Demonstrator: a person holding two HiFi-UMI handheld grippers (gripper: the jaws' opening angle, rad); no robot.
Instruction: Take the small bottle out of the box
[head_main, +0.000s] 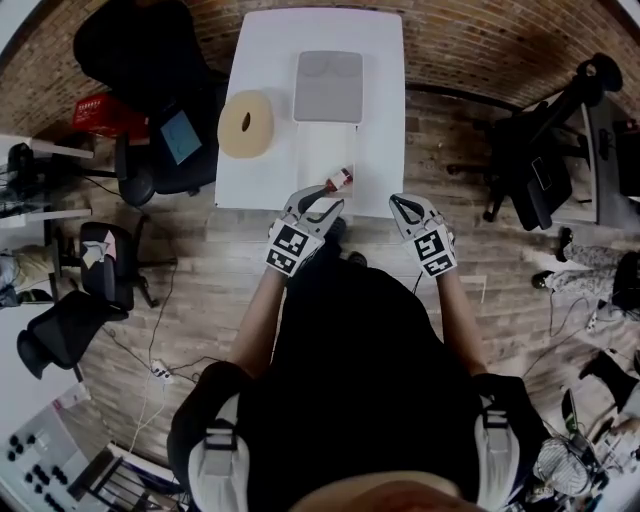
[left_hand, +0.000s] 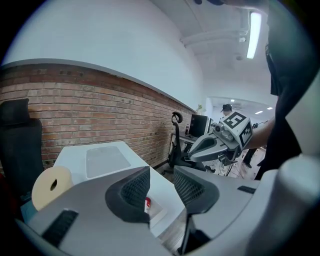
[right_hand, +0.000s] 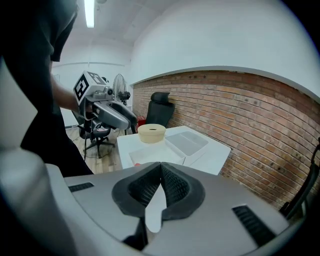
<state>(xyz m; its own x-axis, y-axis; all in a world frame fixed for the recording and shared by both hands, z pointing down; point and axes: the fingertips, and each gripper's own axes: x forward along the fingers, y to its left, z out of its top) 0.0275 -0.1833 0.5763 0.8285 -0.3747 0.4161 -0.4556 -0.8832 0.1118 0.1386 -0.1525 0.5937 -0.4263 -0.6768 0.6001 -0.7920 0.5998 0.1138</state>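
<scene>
The small bottle, pale with a red cap, lies at the near end of the shallow white box on the white table. My left gripper hovers just short of it at the table's front edge. In the left gripper view the jaws stand apart and the bottle shows below the gap, half hidden by the left jaw and not pressed by the pads. My right gripper hangs off the table's front right with nothing in it. Its pads meet at the tips.
A grey lid lies beyond the box. A cream tape roll sits to the left of the box. Office chairs stand left of the table, and another chair and desk to the right. The floor is wood planks.
</scene>
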